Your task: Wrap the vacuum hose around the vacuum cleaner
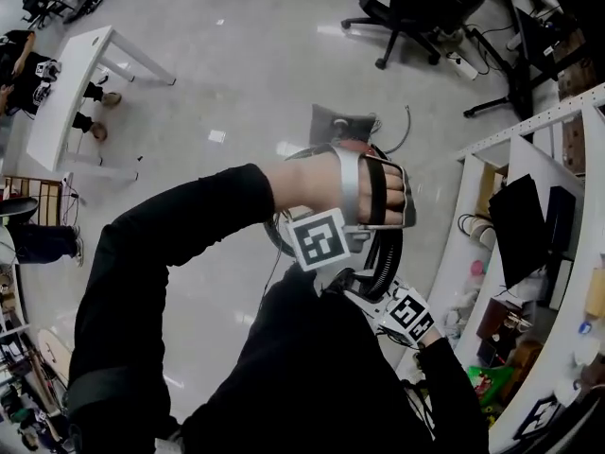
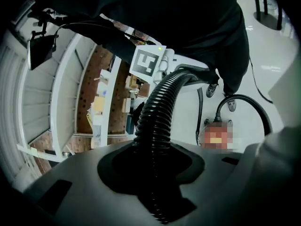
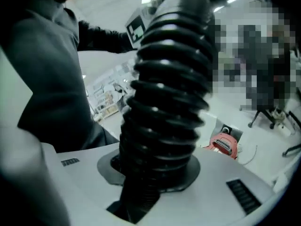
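Both left gripper (image 2: 155, 175) and right gripper (image 3: 146, 173) jaws are clamped on the vacuum hose (image 2: 157, 112); slippage is perhaps risked by twisting.

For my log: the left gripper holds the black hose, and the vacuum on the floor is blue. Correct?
No, the vacuum is red, as the right gripper view shows. The left gripper does hold the black hose.
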Demonstrator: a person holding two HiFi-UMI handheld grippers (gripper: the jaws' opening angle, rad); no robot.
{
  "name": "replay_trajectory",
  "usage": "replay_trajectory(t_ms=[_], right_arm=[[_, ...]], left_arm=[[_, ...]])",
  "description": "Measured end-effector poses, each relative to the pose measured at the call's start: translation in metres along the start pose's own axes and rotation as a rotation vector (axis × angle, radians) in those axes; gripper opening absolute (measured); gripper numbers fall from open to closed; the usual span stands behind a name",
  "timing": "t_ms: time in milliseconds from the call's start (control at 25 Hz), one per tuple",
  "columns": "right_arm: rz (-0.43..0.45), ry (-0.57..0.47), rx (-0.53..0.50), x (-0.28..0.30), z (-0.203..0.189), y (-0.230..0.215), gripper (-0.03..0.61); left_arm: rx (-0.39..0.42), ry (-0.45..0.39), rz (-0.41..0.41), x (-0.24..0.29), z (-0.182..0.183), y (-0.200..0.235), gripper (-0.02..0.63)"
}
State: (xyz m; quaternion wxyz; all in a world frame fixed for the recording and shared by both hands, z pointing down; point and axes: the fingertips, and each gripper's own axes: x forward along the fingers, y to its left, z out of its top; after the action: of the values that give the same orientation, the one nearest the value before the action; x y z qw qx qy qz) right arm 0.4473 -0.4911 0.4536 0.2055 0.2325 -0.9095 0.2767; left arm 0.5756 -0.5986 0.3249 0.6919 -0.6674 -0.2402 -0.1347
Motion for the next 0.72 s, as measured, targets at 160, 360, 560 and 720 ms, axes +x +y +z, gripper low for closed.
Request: replay_trajectory(t_ms=[160,360,560,720], right_arm=[[0.035,-0.257,0.183,-0.041,0.051,0.019,0.126],[0.181,-0.576,0.518,-0.070,0.070,0.038,0.118],[0.271,-0.661,0.589,-0.073,0.048,0.050,0.112],[0.388,-0.622,0.546,-0.072,0.036,0.078,0.110]], left_arm=[[-0.164,-0.049,-0.108,0.031,-0.010,-0.022,0.193],[-0.349,0.122,-0.132,0.078,-0.008,-0.048,0.327],[-0.471,0.383,-0.029,0.047,-0.012,-0.058,0.349],[-0.613,0.480,-0.056,0.006,0.009,-0.079,0.376]])
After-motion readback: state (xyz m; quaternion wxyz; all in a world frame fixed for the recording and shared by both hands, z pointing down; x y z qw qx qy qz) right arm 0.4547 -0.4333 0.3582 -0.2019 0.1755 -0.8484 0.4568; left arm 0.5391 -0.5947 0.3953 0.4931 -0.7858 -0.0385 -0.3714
